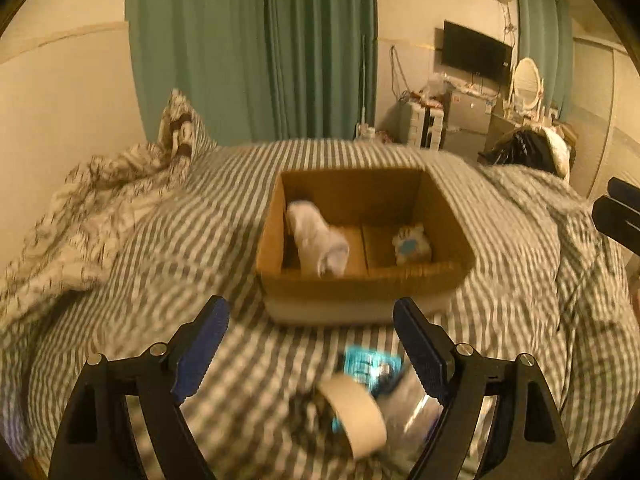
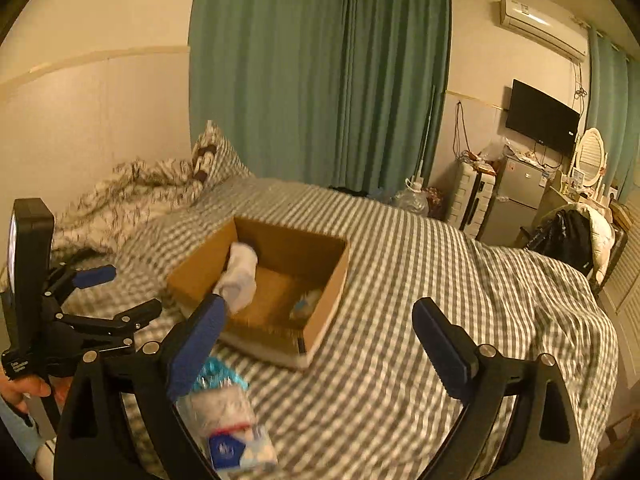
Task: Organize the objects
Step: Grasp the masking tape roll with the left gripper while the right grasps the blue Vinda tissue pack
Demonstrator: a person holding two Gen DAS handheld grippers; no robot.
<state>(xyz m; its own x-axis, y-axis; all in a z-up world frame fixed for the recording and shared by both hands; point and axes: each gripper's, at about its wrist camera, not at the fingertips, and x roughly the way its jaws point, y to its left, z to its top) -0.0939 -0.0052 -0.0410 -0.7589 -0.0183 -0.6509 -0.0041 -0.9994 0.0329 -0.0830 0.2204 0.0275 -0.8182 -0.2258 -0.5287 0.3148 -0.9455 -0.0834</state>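
Both grippers released and empty, the tape roll [image 1: 354, 416] lies on the bed [image 1: 500, 280] between the left gripper [image 1: 310, 340] fingers at six o'clock, nearer than the right gripper [image 2: 316, 344]; cardboard box [image 1: 360, 284] at twelve.

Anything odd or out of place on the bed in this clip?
Mostly the box: the white sock roll leans against its left wall, not lying flat. A tape roll and plastic packets lie loose on the bedspread in front of the box. Both grippers are open, holding nothing. No spill or damage shows.
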